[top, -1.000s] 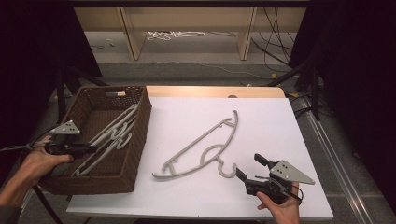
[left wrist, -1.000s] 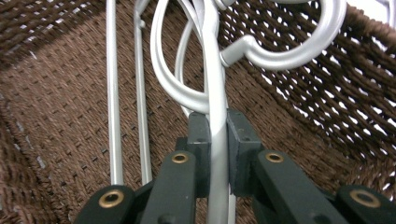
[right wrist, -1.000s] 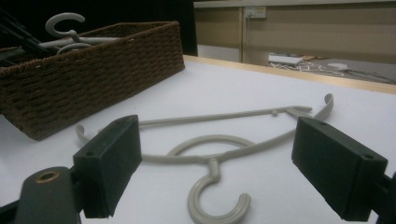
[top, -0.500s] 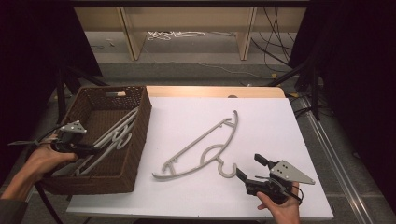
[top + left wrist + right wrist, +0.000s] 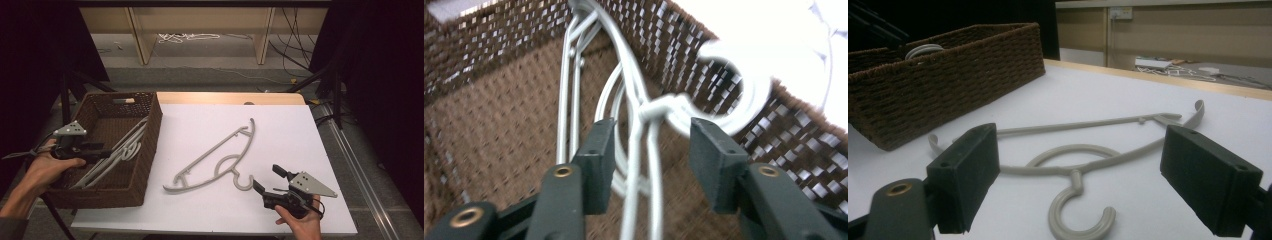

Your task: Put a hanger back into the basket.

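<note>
A grey plastic hanger [image 5: 220, 155] lies flat on the white table top [image 5: 300, 130], hook toward me. My right gripper [image 5: 267, 177] rests just behind that hook, open, with nothing held. In the right gripper view the hanger's hook [image 5: 1078, 220] lies on the table ahead of the wide-apart jaws of the right gripper [image 5: 1083, 147]. Several pale hangers [image 5: 120, 150] lie in the brown woven basket [image 5: 150, 125] at the left. My left gripper [image 5: 107, 151] reaches into the basket, open. In the left gripper view the left gripper [image 5: 651, 132] straddles a hanger neck [image 5: 644, 125] without clamping it.
The basket's wicker wall [image 5: 948, 65] stands left of the table hanger. A wooden strip [image 5: 230, 97] borders the table's far edge. Beyond it are shelf legs and loose cables on the floor [image 5: 190, 37]. Dark stands flank both sides.
My left gripper has risen and moved slightly forward over the basket, toward the hangers inside. The right gripper and the table hanger have not moved.
</note>
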